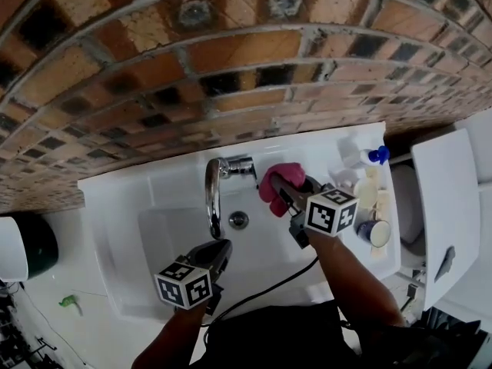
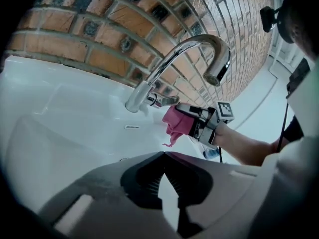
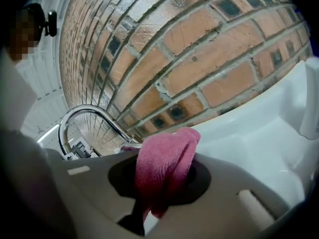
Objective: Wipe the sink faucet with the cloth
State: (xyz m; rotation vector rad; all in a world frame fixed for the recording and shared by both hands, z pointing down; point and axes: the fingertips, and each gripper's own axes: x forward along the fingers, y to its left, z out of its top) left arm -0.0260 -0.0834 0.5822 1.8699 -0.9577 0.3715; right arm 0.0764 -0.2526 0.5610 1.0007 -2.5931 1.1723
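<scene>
A chrome gooseneck faucet rises from the back of the white sink, its spout curving over the basin. My right gripper is shut on a folded pink cloth, held just right of the faucet's base and lever; I cannot tell whether they touch. In the right gripper view the cloth bulges out between the jaws, with the faucet behind at left. My left gripper hovers over the basin's front, shut on nothing, its jaw tips meeting below the spout.
Brick wall rises behind the sink. A spray bottle with a blue top, other bottles and a cup crowd the sink's right ledge. A white fixture stands further right, a dark green bin at left. The drain lies under the spout.
</scene>
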